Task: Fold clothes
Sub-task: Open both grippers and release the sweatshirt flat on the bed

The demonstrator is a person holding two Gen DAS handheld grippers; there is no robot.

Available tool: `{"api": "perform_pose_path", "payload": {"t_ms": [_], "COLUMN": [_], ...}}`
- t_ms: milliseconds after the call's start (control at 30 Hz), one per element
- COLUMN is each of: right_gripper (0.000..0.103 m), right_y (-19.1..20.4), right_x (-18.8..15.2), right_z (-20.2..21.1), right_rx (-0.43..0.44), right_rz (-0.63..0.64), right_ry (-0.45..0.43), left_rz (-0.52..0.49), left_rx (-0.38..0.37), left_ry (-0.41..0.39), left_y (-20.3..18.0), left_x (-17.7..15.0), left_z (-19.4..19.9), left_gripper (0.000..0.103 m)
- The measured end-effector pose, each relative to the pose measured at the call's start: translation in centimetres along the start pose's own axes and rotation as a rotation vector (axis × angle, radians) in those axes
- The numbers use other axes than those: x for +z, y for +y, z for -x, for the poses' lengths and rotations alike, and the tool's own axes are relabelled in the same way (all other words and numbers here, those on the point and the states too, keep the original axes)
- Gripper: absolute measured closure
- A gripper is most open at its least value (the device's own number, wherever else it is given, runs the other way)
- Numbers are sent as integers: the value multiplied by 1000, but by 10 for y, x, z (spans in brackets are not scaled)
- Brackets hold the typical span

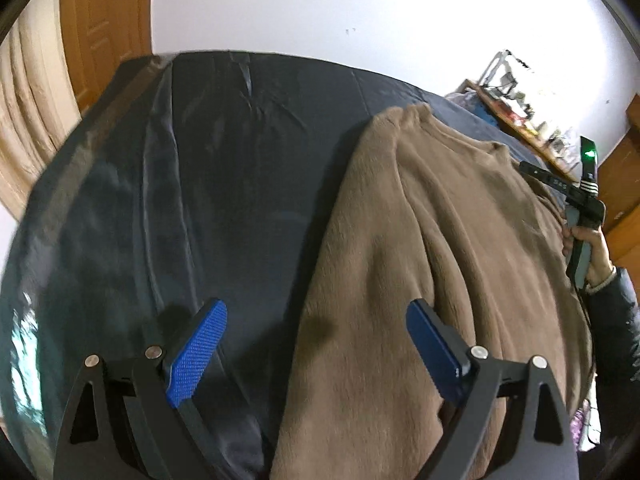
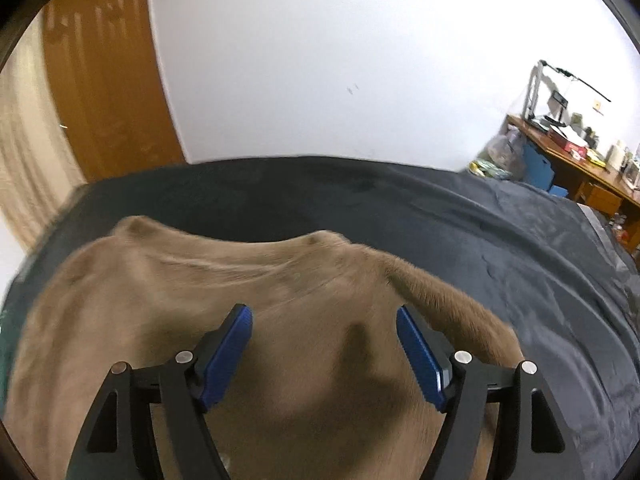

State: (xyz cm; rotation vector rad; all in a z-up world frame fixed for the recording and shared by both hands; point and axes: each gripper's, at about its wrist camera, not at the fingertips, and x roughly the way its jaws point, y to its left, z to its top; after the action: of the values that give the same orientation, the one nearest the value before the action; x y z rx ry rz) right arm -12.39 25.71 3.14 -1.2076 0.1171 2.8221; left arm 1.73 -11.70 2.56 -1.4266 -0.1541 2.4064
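Observation:
A fuzzy brown sweater (image 1: 420, 220) lies flat on a bed with a dark sheet (image 1: 240, 160), its neckline at the far end. My left gripper (image 1: 316, 308) hangs open above the sweater's left edge, one blue pad over the sheet, the other over the fabric, nothing between them. In the right wrist view the sweater (image 2: 240, 280) fills the lower half, with a sleeve folded along its right side. My right gripper (image 2: 322, 312) hovers open above the sweater's middle, and its jaws hold nothing. A person's hand (image 1: 592, 248) grips its handle at the sweater's right side.
The dark sheet (image 2: 500, 248) spreads out to the right of the sweater and beyond it to a white wall. A cluttered wooden desk (image 2: 580, 152) stands at the far right. A wooden door (image 1: 104, 20) and a beige curtain (image 1: 24, 92) are at the left.

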Motion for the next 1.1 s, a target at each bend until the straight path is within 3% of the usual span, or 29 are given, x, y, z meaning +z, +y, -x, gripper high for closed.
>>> {"api": "perform_pose_path", "payload": {"t_ms": [233, 367, 467, 500, 533, 600, 667, 800, 967, 1100], "right_gripper": [27, 27, 27, 27, 27, 27, 27, 27, 27, 27], "right_y": [30, 38, 45, 46, 47, 51, 52, 47, 38, 36], "right_x": [-54, -85, -103, -108, -112, -117, -121, -122, -121, -121], "right_z": [58, 68, 66, 65, 62, 56, 52, 52, 50, 46], "right_rx": [96, 124, 99, 89, 82, 71, 58, 61, 66, 65], "right_rz": [46, 41, 60, 67, 69, 75, 85, 61, 22, 14], "right_ry": [22, 35, 38, 39, 41, 49, 59, 51, 58, 71], "left_rz": [-20, -25, -59, -85, -116, -127, -123, -77, -1, 24], "left_rx": [-136, -152, -110, -74, -26, -13, -23, 15, 224, 327], "left_ry": [3, 19, -5, -11, -19, -19, -15, -32, -152, -230], "left_y": [-10, -14, -18, -22, -27, -30, -32, -17, 13, 31], "left_x": [-23, -32, -38, -41, -43, -46, -48, -49, -19, 15], "left_z": [-9, -15, -19, -19, -20, -18, -15, -5, 24, 39], "left_gripper": [2, 1, 2, 5, 14, 32, 68, 79, 81, 82]}}
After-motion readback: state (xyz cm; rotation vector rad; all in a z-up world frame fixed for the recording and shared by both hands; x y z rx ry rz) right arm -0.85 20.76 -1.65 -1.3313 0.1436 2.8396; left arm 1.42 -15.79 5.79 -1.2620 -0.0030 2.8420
